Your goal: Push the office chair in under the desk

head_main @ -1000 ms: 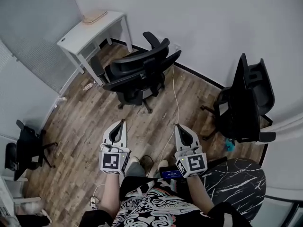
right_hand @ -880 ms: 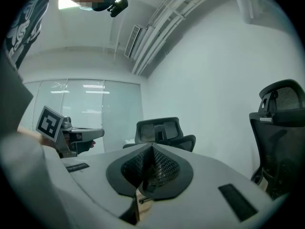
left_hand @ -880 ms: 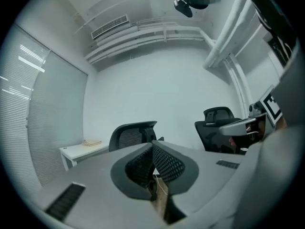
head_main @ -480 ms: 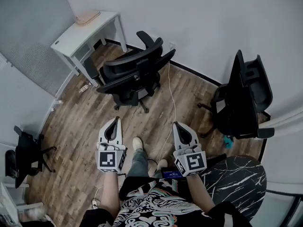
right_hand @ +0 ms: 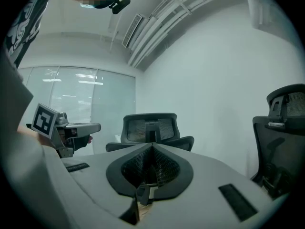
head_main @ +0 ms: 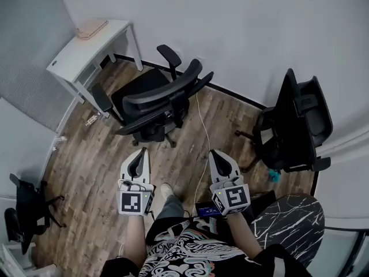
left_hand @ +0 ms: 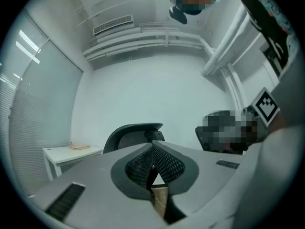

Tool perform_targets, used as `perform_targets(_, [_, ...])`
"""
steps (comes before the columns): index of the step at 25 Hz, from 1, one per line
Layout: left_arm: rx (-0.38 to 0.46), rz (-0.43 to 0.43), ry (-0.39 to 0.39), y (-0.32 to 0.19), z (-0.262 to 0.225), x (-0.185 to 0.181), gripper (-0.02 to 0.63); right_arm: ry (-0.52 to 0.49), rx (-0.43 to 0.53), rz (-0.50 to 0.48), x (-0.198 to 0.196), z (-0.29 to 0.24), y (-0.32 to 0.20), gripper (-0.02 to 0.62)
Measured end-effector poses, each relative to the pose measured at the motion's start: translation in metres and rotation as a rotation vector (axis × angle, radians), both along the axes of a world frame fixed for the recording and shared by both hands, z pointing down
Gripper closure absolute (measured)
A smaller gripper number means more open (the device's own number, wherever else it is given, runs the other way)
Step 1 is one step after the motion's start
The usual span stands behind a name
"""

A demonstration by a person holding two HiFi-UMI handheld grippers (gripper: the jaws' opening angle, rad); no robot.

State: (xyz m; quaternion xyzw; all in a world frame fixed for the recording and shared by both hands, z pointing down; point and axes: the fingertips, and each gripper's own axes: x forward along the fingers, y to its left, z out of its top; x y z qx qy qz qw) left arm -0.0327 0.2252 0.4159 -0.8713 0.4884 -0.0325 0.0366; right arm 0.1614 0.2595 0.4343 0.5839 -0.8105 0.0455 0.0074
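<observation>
The office chair (head_main: 157, 100) is standing out from the white desk (head_main: 75, 53) in the corner, near it but not under it. Its back is facing me, well apart from my left gripper (head_main: 144, 151) and right gripper (head_main: 211, 153), which I am holding level, jaws closed on nothing. I am judging this the approach step, so next I am needing both closed tips against the backrest. I am counting one desk, two grippers and three chairs, including a second chair (head_main: 297, 123) and a third chair (head_main: 26, 203).
</observation>
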Motion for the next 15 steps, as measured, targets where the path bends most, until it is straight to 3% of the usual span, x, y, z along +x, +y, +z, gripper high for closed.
perform_targets(2, [-0.002, 0.035, 0.027, -0.013, 0.001, -0.007, 0.589, 0.003, -0.005, -0.007, -0.011, 0.004, -0.019, 0.581])
perform_targets(15, [-0.054, 0.066, -0.014, -0.089, 0.02, -0.054, 0.588, 0.076, -0.04, 0.029, -0.052, 0.019, -0.104, 0.581])
